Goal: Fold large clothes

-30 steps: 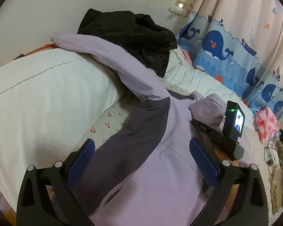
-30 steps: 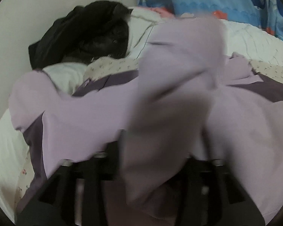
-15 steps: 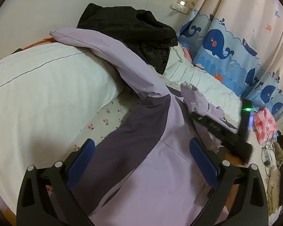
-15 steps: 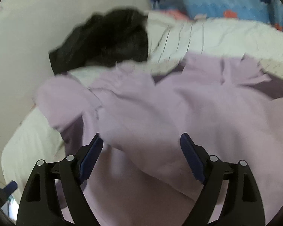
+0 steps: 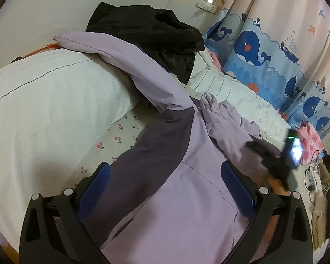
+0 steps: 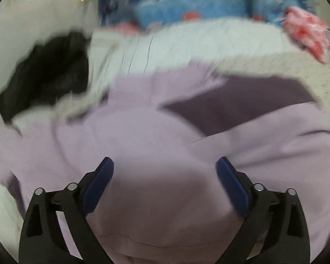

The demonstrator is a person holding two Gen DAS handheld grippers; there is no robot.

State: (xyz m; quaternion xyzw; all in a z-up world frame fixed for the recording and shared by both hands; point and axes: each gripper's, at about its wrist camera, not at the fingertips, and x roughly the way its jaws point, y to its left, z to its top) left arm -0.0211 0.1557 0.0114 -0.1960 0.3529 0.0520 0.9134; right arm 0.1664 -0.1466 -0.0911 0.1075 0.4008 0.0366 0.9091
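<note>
The padded lilac jacket with dark purple panels (image 5: 187,176) is lying spread across the flowered bedsheet (image 5: 121,132), one sleeve draping up over the white pillow (image 5: 44,110) twd the black garment (image 5: 147,33) by the wall. One part (prob. the other sleeve; right view is blurred) is sitting bunched on the chest, so folding is only beginning; the draped sleeve and the body are left to do. The right gripper (image 6: 165,184) has just been opening its jaws, now standing wide w/ nothing between the pads, pointing down over the lilac front. The left gripper (image 5: 165,189) is hovering wide open too, empty, angled down over the jacket's near edge.
</note>
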